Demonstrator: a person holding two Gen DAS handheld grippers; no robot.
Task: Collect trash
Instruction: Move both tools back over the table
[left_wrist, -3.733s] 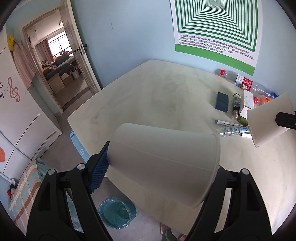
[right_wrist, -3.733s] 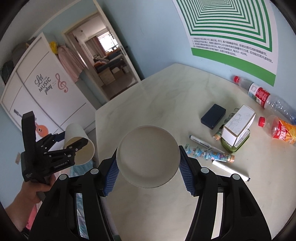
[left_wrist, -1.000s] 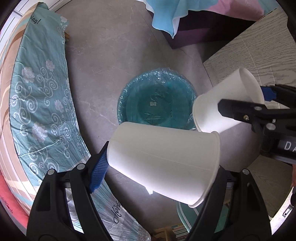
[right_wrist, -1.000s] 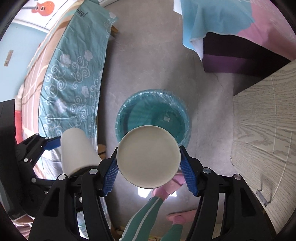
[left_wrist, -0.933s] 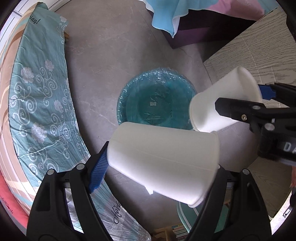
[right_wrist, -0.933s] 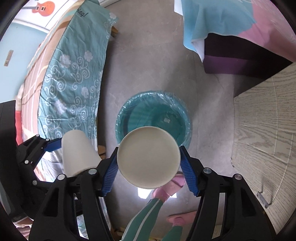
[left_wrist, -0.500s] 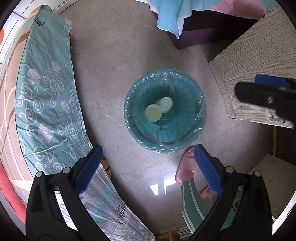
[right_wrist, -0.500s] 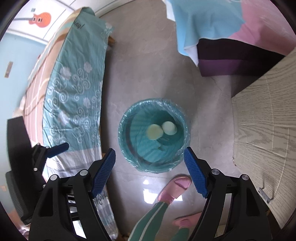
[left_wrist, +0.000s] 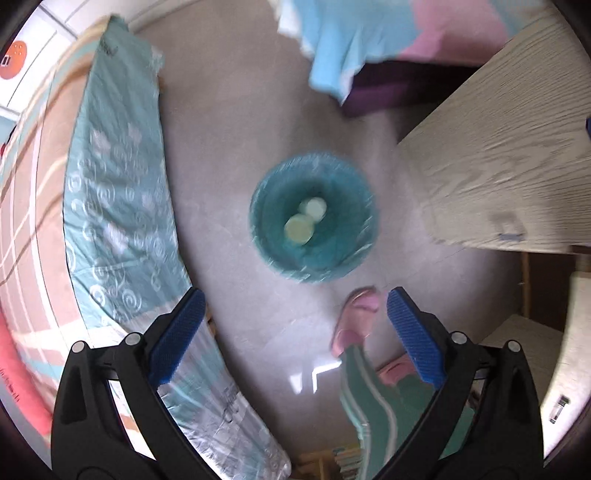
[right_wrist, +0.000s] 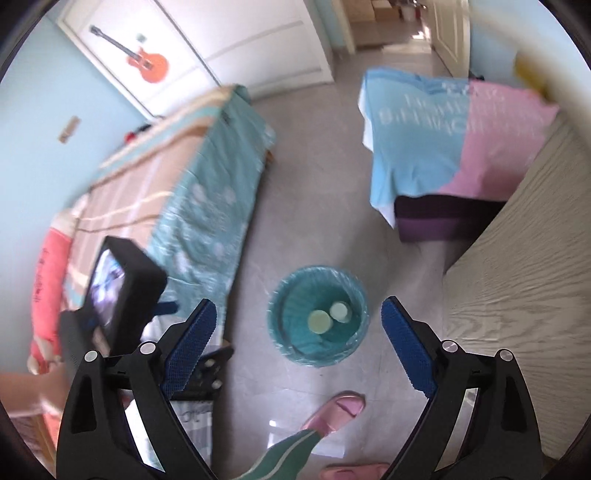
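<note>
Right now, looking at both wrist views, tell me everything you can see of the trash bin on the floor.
The trash bin is round and teal, lined with a thin clear-bluish plastic bag that crinkles over its rim. It stands upright on the grey floor, open-topped, between the patterned mattress and the wooden table side. Two pale paper cups lie at its bottom, close together. A pink slipper stands just beside it; nothing else touches it. The left wrist view shows it blurred.
</note>
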